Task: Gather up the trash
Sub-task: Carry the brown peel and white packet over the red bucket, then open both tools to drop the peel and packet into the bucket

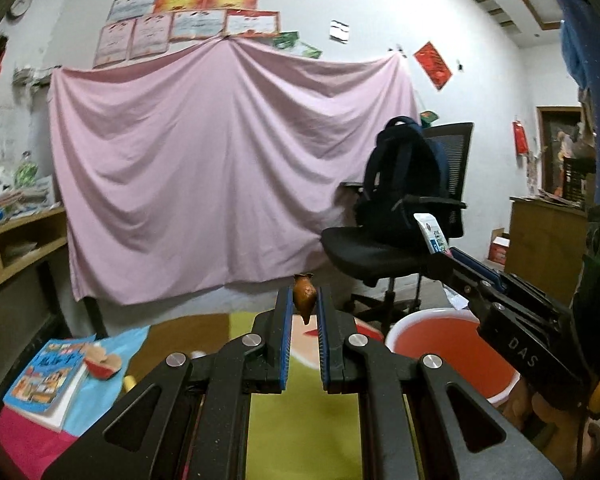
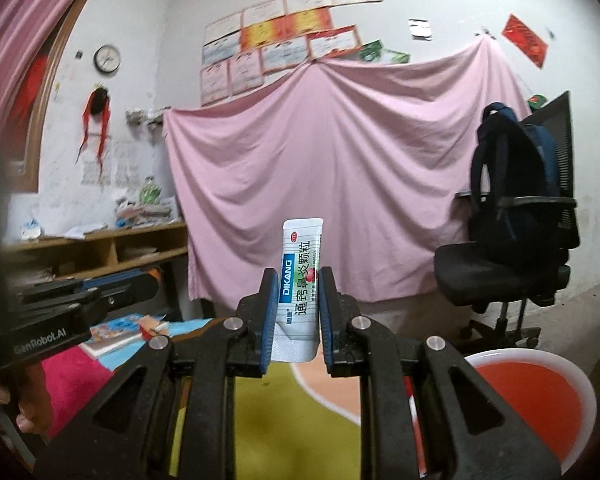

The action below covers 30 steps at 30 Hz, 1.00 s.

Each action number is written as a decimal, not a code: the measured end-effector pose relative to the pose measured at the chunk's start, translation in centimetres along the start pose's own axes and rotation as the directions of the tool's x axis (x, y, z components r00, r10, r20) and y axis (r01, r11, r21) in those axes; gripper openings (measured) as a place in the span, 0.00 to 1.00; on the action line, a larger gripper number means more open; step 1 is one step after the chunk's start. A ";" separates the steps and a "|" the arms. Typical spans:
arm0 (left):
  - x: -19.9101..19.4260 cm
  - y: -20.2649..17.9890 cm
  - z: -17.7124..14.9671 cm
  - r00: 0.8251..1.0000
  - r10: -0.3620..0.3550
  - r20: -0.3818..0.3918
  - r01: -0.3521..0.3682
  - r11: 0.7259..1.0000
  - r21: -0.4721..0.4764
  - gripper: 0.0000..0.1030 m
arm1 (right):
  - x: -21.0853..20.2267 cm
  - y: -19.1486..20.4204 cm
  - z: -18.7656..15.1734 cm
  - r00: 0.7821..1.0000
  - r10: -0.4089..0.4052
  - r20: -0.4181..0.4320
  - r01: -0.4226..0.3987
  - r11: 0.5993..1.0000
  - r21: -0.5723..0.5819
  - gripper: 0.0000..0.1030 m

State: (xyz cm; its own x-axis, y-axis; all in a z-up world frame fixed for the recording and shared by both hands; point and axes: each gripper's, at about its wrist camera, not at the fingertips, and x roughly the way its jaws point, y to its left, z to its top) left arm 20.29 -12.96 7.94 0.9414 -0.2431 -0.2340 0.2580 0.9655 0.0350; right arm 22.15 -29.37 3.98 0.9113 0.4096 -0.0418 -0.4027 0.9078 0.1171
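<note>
My left gripper (image 1: pixel 304 300) is shut on a small brown scrap of trash (image 1: pixel 304 294) that pokes up between its blue pads, held high over the colourful table mat (image 1: pixel 300 420). My right gripper (image 2: pixel 299 280) is shut on a white sachet (image 2: pixel 300 276) with blue and green print, standing upright between its pads. In the left wrist view the same right gripper (image 1: pixel 448 254) and its sachet (image 1: pixel 432 232) reach in from the right, above a red bin (image 1: pixel 448 348) with a white rim. In the right wrist view that bin (image 2: pixel 536 404) sits low at the right.
A book (image 1: pixel 48 380) with a red-and-white scrap (image 1: pixel 102 362) on it lies at the table's left. Behind the table hang a pink sheet (image 1: pixel 220 160) and wall papers. An office chair (image 1: pixel 384 252) carries a dark backpack (image 1: pixel 404 176). Wooden shelves (image 1: pixel 16 240) stand left.
</note>
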 end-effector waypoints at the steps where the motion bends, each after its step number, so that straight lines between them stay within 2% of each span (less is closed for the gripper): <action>1: 0.3 -0.7 0.3 1.000 -0.011 0.004 0.011 1.000 0.010 0.09 | -0.3 -0.5 0.2 1.000 -0.011 0.006 0.011 1.000 0.006 0.48; 10: 3.3 -6.2 1.3 0.994 -0.106 0.000 0.106 0.993 0.051 0.09 | -2.7 -5.1 0.7 0.993 -0.116 0.003 0.115 0.992 0.050 0.48; 17: 5.7 -9.3 1.3 0.984 -0.174 -0.033 0.176 0.983 0.047 0.09 | -3.6 -9.3 0.3 0.982 -0.178 -0.069 0.185 0.976 0.112 0.48; 24: 7.4 -11.1 0.6 0.972 -0.219 -0.081 0.225 0.972 0.067 0.09 | -4.0 -12.3 -0.1 0.968 -0.218 -0.120 0.237 0.955 0.176 0.48; 30: 8.5 -12.1 0.0 0.957 -0.260 -0.125 0.268 0.962 0.056 0.09 | -3.8 -13.2 -0.4 0.958 -0.243 -0.153 0.271 0.940 0.206 0.48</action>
State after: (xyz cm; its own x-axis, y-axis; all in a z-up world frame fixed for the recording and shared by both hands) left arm 25.19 -26.70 5.48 0.8070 -0.4718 -0.3551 0.5128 0.8581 0.0253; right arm 23.96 -42.84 2.24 0.9577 0.1854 -0.2199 -0.1135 0.9462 0.3031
